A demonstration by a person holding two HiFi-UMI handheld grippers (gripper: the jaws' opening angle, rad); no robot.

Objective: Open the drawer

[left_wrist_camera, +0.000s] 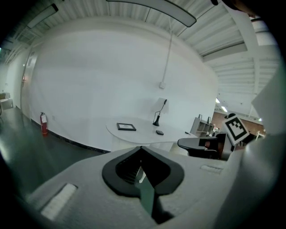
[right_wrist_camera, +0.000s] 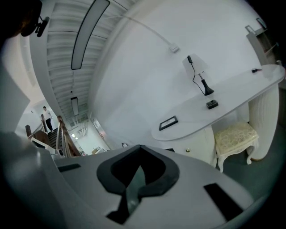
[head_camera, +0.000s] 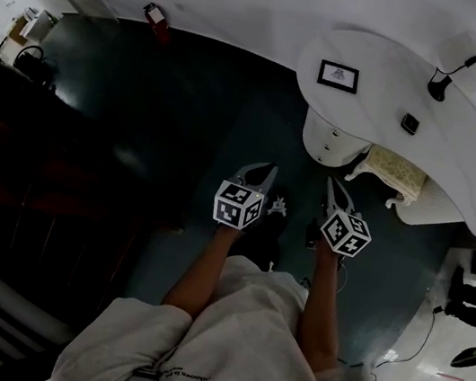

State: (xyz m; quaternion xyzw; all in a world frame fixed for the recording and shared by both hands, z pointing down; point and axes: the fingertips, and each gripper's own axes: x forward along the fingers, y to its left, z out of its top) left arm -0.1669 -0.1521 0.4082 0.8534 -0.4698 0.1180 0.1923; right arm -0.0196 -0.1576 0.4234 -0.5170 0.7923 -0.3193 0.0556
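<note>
A white curved desk stands ahead on the right. Under it is a white drawer cabinet with small round knobs, also in the right gripper view. Both grippers are held out in front of me over the dark floor, well short of the cabinet. My left gripper has its jaws together with nothing between them, as the left gripper view shows. My right gripper points toward the cabinet, its jaws likewise meeting on nothing.
A cream upholstered stool stands beside the cabinet under the desk. On the desk are a picture frame, a small dark object and a black stand with a cable. A red fire extinguisher is by the far wall. Dark furniture fills the left.
</note>
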